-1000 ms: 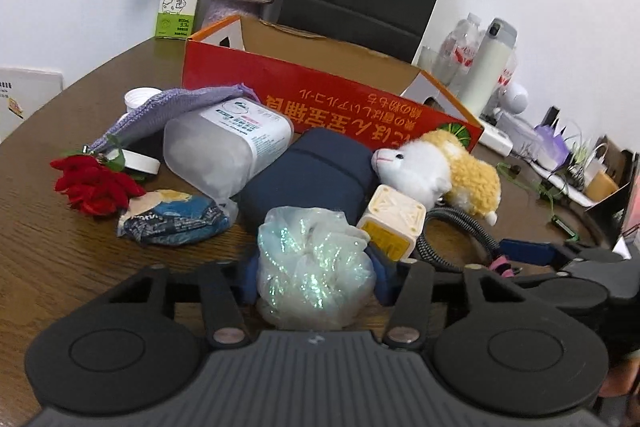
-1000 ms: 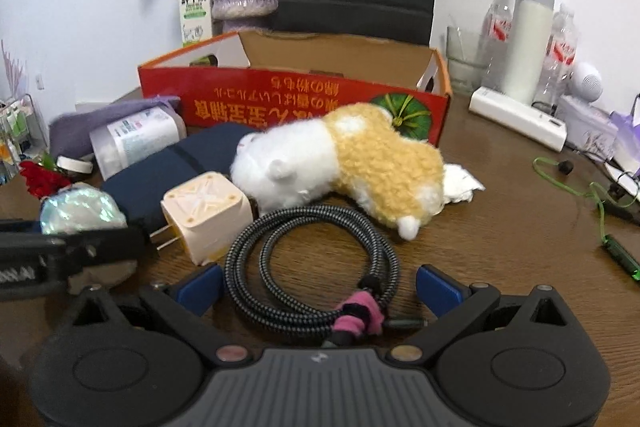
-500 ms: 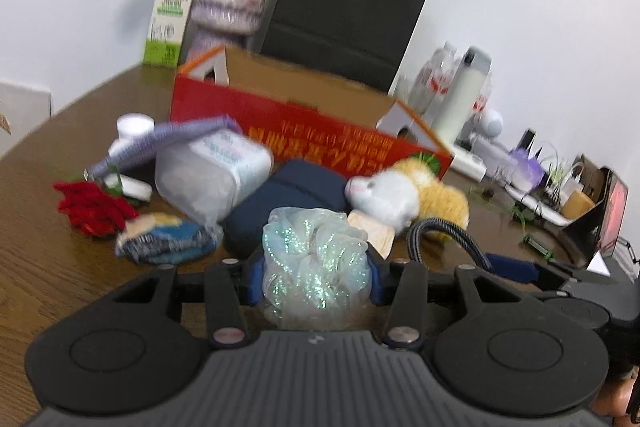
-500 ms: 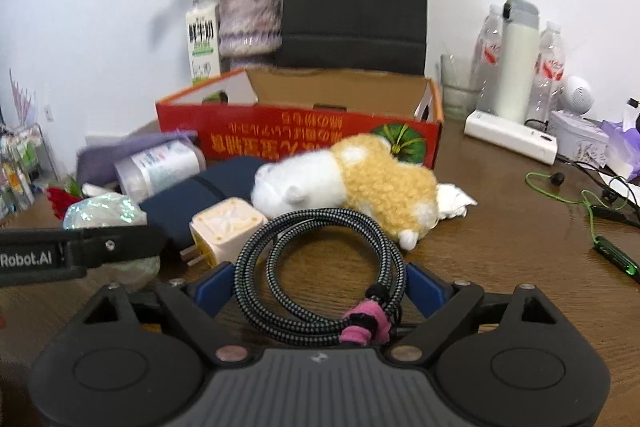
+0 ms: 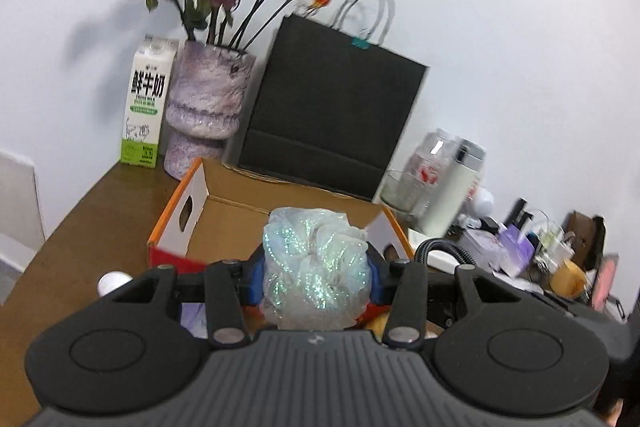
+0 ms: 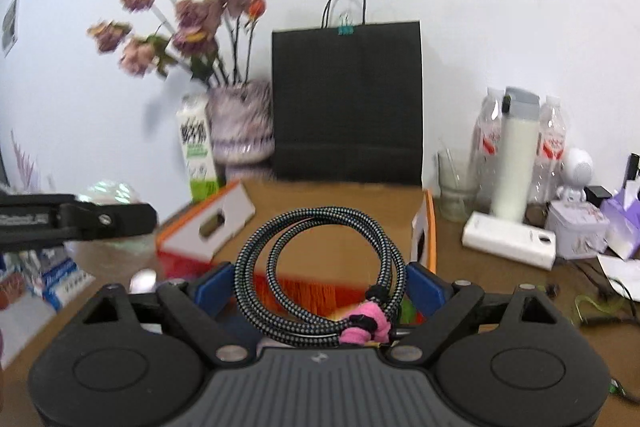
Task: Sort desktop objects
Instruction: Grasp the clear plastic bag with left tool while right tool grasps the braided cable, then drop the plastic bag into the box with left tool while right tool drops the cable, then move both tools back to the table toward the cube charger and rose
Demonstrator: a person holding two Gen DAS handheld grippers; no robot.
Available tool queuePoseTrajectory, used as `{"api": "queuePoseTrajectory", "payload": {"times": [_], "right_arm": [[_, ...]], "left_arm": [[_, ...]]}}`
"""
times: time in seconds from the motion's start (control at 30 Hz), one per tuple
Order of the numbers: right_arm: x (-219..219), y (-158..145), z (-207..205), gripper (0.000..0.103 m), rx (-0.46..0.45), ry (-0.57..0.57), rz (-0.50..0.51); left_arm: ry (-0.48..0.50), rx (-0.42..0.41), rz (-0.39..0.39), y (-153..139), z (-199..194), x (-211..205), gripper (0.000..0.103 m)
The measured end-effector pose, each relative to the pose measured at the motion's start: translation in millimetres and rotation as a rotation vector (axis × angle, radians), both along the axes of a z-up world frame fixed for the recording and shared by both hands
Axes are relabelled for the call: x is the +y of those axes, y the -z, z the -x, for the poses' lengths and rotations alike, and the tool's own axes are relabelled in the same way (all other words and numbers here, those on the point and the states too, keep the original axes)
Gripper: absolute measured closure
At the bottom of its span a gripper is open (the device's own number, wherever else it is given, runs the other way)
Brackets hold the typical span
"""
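Left view alone shows the left tongs pinching the crinkly iridescent mesh pouf. Right view alone shows the right tongs, jaws having just narrowed, clamped on the braided cable coil with its pink tie. Both loads are up off the counter since a second ago, near the open cardboard box.

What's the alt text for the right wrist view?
The right gripper is clamped on a coiled braided cable tied with a pink band, lifted in front of an open orange cardboard box. Behind stand a black paper bag and a vase of dried flowers.
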State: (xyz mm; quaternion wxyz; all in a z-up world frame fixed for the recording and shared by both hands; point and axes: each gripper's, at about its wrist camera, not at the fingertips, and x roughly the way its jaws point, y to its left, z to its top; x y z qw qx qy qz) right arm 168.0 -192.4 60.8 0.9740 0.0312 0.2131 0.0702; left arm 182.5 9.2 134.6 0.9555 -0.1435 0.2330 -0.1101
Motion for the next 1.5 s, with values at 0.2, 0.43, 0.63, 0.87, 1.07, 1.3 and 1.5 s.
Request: {"api": "queuePoseTrajectory", "payload": {"times": [0.2,0.43,0.63,0.87,1.07,1.3,1.5], "right_arm": [[0.6,8.0,-79.7,0.012,0.046,0.049,-0.02],[2.8,49.2,-155.6,0.012,0.152,0.068,-0.016],[3.1,84.5,-186.6,0.012,0.275,0.056,0.021],[6.0,73.1,-171.3,0.001,0.255,0.075,0.033],[-6.1,47.6,-129.7,0.0,0.184,0.079,-0.043],[-7.2,27.3,-62.7,0.0,0.126,0.058,-0.049],[5.6,25.2,0.5,0.0,0.108,0.009,-0.001]], "left_arm": [[-0.053,0.146,-0.019,7.1,-89.8,1.4,0.056],[-0.098,0.293,-0.1,54.3,-163.3,-4.5,0.056],[-0.118,0.38,-0.124,88.2,-190.5,-6.7,0.053],[-0.133,0.357,-0.058,79.7,-179.2,-1.9,0.0],[-0.113,0.3,-0.037,48.8,-144.7,3.1,0.0],[-0.029,0.173,-0.067,11.7,-74.0,3.3,0.0],[-0.025,0.083,-0.112,-0.9,-6.1,20.6,0.0]]}}
